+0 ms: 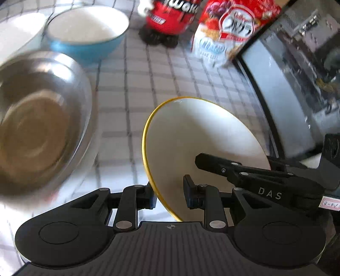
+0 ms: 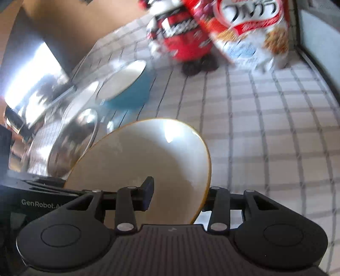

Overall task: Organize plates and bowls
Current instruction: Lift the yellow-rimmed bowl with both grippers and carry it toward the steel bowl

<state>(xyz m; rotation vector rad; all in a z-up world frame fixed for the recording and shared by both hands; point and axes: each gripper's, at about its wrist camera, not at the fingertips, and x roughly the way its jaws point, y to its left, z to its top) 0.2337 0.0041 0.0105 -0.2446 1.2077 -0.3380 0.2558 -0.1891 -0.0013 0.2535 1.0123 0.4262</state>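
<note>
A white bowl with a yellow rim (image 1: 197, 138) is held tilted above the checked tablecloth, gripped from both sides. My left gripper (image 1: 170, 196) is shut on its left rim, one finger inside and one outside. My right gripper (image 2: 178, 197) is shut on the opposite rim of the same bowl (image 2: 148, 152); its black body also shows in the left wrist view (image 1: 244, 172). A steel bowl (image 1: 40, 118) sits to the left, blurred, and shows in the right wrist view (image 2: 74, 135). A blue bowl (image 1: 87, 31) stands behind it, also in the right wrist view (image 2: 127, 89).
A white dish (image 1: 14, 38) lies at the far left. A red container (image 1: 172, 17) and a cereal bag (image 1: 231, 27) stand at the back. A dark-framed appliance (image 1: 286, 85) lines the right edge. Checked cloth (image 2: 265, 127) lies to the right.
</note>
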